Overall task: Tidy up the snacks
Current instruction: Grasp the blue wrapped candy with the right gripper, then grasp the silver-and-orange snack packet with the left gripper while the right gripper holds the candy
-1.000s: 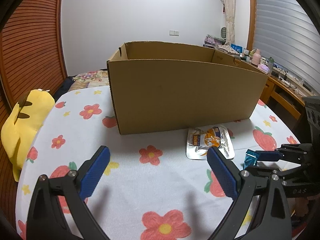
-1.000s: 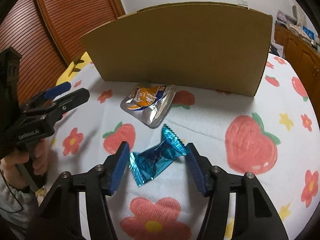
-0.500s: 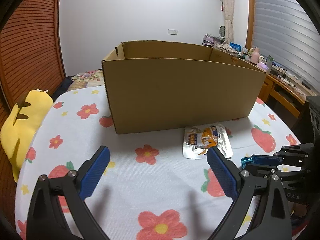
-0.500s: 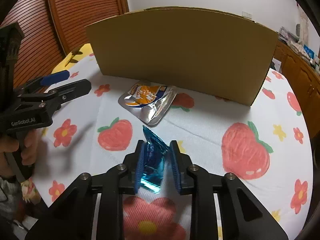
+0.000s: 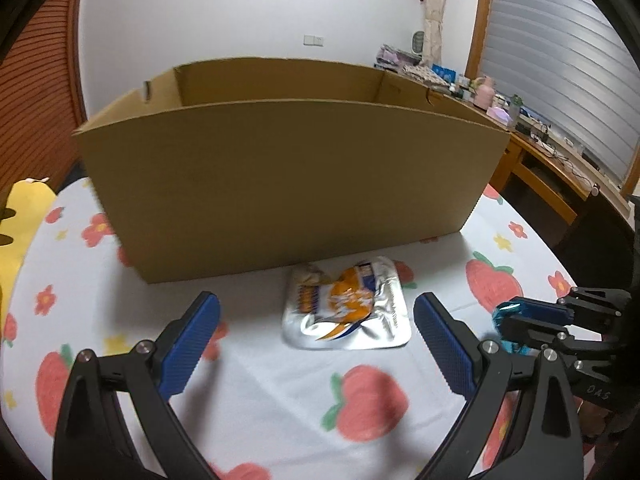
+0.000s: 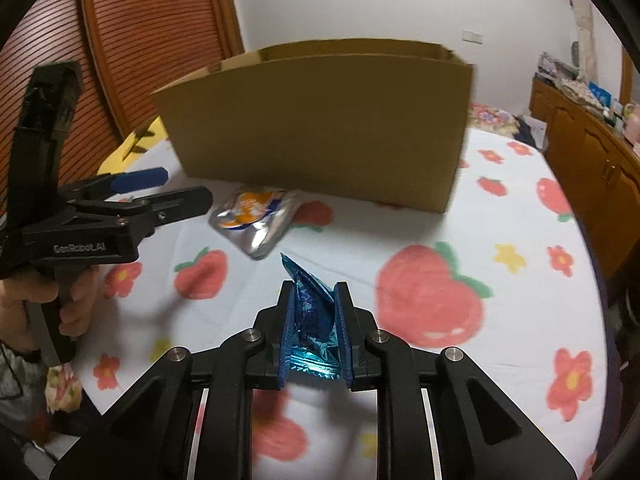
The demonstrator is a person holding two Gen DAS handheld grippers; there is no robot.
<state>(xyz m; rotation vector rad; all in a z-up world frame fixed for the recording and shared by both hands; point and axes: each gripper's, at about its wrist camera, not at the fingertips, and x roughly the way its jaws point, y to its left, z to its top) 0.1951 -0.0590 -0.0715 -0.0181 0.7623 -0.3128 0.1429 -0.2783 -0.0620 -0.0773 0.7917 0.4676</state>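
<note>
My right gripper point(image 6: 314, 300) is shut on a blue foil candy wrapper point(image 6: 310, 316) and holds it above the tablecloth. It also shows at the right edge of the left wrist view point(image 5: 516, 316). A silver and orange snack pouch point(image 5: 346, 308) lies flat in front of the open cardboard box point(image 5: 288, 184); it also shows in the right wrist view point(image 6: 256, 218). My left gripper point(image 5: 316, 336) is open and empty, with the pouch between and just beyond its fingertips. The box point(image 6: 316, 120) stands upright behind the pouch.
The table carries a white cloth with strawberries and flowers point(image 5: 368, 400). A yellow plush toy point(image 5: 16, 220) lies at the left edge. A wooden desk with clutter point(image 5: 532, 140) stands at the right. A wooden slatted door point(image 6: 152, 28) is at the back left.
My right gripper closed on the blue wrapper and lifted it off the cloth. My left gripper moved forward and to the right, nearer the pouch and box.
</note>
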